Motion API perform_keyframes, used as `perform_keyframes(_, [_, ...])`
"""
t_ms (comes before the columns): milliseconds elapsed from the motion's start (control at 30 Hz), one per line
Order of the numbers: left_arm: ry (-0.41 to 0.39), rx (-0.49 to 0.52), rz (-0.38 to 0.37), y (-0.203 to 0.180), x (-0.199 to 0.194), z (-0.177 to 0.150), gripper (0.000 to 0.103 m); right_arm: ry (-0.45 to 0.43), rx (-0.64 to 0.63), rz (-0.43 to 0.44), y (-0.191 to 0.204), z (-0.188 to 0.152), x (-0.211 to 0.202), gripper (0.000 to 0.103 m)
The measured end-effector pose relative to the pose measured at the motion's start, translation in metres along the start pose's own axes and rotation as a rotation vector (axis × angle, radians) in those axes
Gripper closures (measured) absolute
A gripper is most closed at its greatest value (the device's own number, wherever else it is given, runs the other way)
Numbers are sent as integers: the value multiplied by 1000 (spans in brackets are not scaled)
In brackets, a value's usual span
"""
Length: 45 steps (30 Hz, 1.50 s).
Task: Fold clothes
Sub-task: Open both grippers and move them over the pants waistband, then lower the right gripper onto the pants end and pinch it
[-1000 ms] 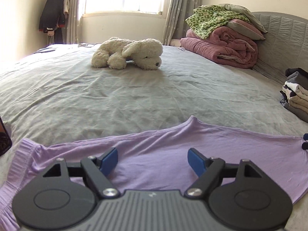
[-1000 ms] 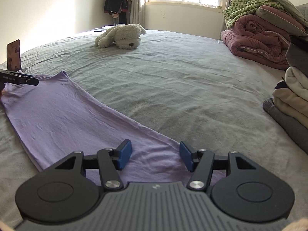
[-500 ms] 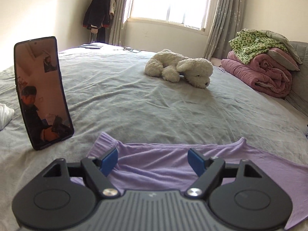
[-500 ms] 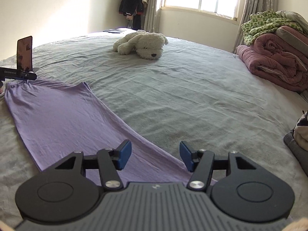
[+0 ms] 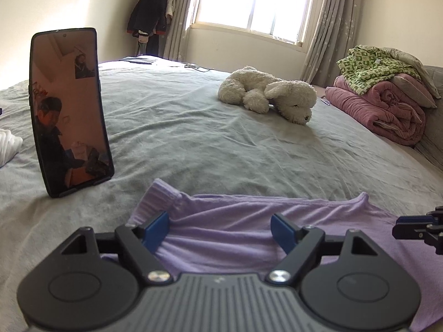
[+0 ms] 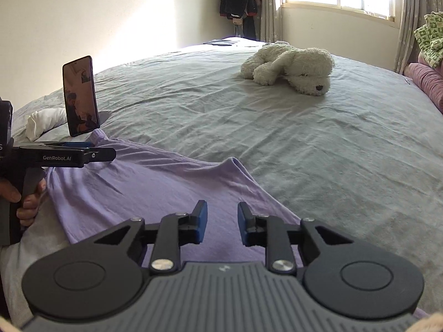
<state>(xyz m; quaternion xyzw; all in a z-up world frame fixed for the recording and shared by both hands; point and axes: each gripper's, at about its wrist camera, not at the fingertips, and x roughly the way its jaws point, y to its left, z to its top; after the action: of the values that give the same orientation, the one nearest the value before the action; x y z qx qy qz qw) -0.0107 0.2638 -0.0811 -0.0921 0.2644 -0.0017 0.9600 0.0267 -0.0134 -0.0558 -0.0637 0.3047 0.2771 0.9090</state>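
A purple shirt (image 6: pixel 155 191) is spread flat on the grey bed (image 6: pixel 318 144), beside a propped phone (image 5: pixel 69 110). The left gripper (image 5: pixel 220 229) is held wide apart over its collar edge. The right gripper (image 6: pixel 220 222) is closing above the cloth, with nothing pinched between its pads.
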Motion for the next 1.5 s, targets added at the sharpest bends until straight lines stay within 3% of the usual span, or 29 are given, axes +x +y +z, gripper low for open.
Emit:
perform_keyframes(200, [3, -7, -9, 1, 2, 0, 21, 32, 42, -70, 3, 21, 53, 83])
perform_keyframes(333, [9, -10, -20, 2, 3, 0, 19, 31, 118, -125, -19, 30, 67, 83])
perform_keyframes(433, [20, 27, 2, -5, 3, 1, 18, 29, 184, -111, -32, 33, 61, 83])
perform_keyframes(667, [55, 64, 45, -17, -1, 11, 18, 2, 240, -191, -56, 16, -12, 56])
perform_keyframes(767, [107, 37, 29, -25, -5, 17, 18, 7, 303, -259, -76, -3, -49, 52])
perform_keyframes(933, [180, 41, 25, -46, -17, 24, 17, 42, 419, -395, -104, -37, -99, 50])
perform_keyframes(1167, [190, 38, -57, -82, -36, 32, 14, 49, 575, -540, -136, -78, -174, 44])
perform_keyframes(1500, [235, 22, -169, -118, -39, 29, 13, -47, 883, -774, -195, -153, -255, 44])
